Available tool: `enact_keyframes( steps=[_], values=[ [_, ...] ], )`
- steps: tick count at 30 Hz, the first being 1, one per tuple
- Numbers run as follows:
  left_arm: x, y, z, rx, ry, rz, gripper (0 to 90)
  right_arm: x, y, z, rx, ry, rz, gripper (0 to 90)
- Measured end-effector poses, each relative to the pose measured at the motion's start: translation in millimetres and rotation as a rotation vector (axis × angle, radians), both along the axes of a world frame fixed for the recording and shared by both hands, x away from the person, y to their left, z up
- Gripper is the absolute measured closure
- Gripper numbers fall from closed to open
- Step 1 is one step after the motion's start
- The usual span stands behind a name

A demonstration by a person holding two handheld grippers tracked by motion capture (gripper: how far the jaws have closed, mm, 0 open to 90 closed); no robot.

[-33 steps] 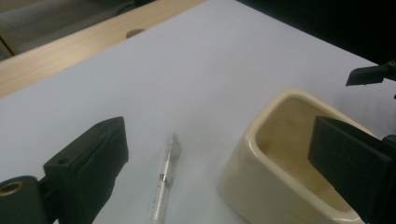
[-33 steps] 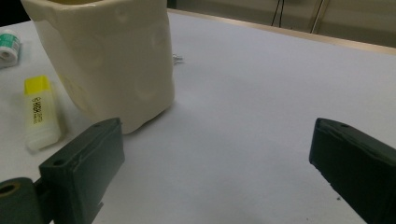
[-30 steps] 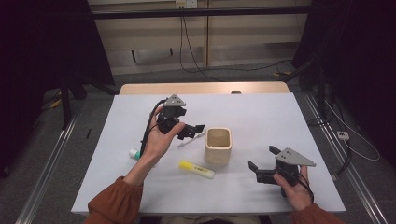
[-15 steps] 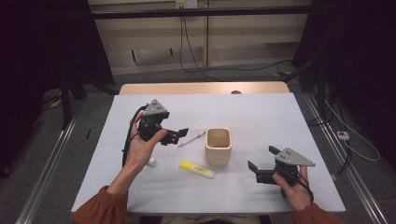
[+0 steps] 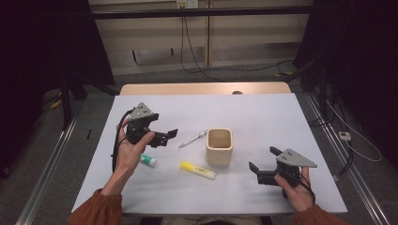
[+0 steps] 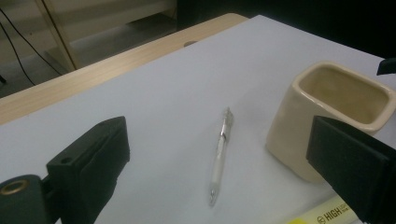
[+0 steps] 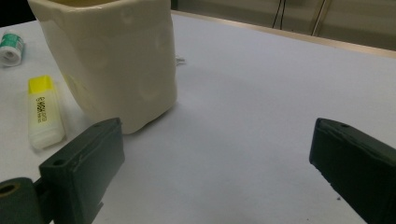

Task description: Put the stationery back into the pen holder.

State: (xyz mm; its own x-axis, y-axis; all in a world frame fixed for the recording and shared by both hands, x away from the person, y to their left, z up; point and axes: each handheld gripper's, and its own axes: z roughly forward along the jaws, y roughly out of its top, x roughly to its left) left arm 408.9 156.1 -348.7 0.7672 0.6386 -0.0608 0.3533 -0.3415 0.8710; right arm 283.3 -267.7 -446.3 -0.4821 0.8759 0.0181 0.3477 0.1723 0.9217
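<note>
A cream square cup (image 5: 219,146) (image 6: 332,112) (image 7: 114,56) stands upright near the table's middle. Left of it lies a white pen (image 5: 192,139) (image 6: 221,152), and in front a yellow highlighter (image 5: 198,170) (image 7: 43,113). A small green-and-white tube (image 5: 148,160) (image 7: 11,47) rests by the left hand. My left gripper (image 5: 167,136) (image 6: 219,186) hovers open left of the pen, its jaws wide apart and pointed toward the pen and cup. My right gripper (image 5: 263,165) (image 7: 219,182) is open and empty at the front right, aimed at the cup.
A white sheet (image 5: 263,117) covers the table, with the wooden edge (image 5: 202,88) showing at the back. Cables run over the floor behind. Both forearms in orange sleeves enter from the front edge.
My left gripper has drawn back leftward, away from the pen and cup, and stays open. The right gripper has not moved.
</note>
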Motion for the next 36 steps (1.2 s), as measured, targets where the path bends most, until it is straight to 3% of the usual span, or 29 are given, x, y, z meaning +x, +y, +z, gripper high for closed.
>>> enact_keyframes(
  steps=[10,14,18,21,24,27,28,30,31,32,34,36],
  values=[
    [4.8,19.1,2.1,-0.020,0.006,0.030,6.8,1.0,1.3,0.0,0.003,0.006,-0.006,3.1],
    [6.4,28.8,6.4,-0.015,-0.023,0.068,7.7,1.2,1.0,-0.2,0.002,0.007,-0.006,3.1],
    [12.5,39.5,3.7,-0.026,0.013,0.065,7.9,1.6,0.0,-0.5,0.002,0.006,-0.005,3.1],
    [14.5,44.5,2.1,-0.019,0.017,0.053,8.6,1.0,0.7,-0.3,-0.002,0.007,-0.003,3.2],
    [14.5,47.7,5.1,-0.039,0.026,0.041,9.4,0.6,1.0,-0.1,-0.004,0.007,-0.001,3.2],
    [13.4,49.0,8.4,0.019,0.006,0.032,9.9,0.4,0.7,0.0,-0.005,0.008,-0.003,3.2],
    [13.7,49.7,9.2,0.021,0.014,0.016,10.0,0.3,0.7,0.2,-0.006,0.005,-0.003,3.2],
    [15.8,55.0,10.7,-0.053,0.068,-0.069,10.0,0.5,0.9,0.2,-0.006,0.007,0.000,3.2],
    [16.0,57.4,12.1,-0.042,0.071,-0.084,10.0,0.9,0.9,0.1,-0.007,0.007,0.004,3.2],
    [15.9,58.6,13.0,-0.006,0.065,-0.081,10.0,0.9,0.9,0.1,-0.007,0.007,0.004,3.2],
    [14.8,60.0,14.0,0.109,0.055,-0.075,10.0,2.4,0.8,-0.6,-0.015,0.012,0.011,3.2],
    [13.4,62.5,13.5,0.150,0.065,-0.129,10.0,2.6,1.0,-0.6,-0.015,0.012,0.013,3.2]
  ],
)
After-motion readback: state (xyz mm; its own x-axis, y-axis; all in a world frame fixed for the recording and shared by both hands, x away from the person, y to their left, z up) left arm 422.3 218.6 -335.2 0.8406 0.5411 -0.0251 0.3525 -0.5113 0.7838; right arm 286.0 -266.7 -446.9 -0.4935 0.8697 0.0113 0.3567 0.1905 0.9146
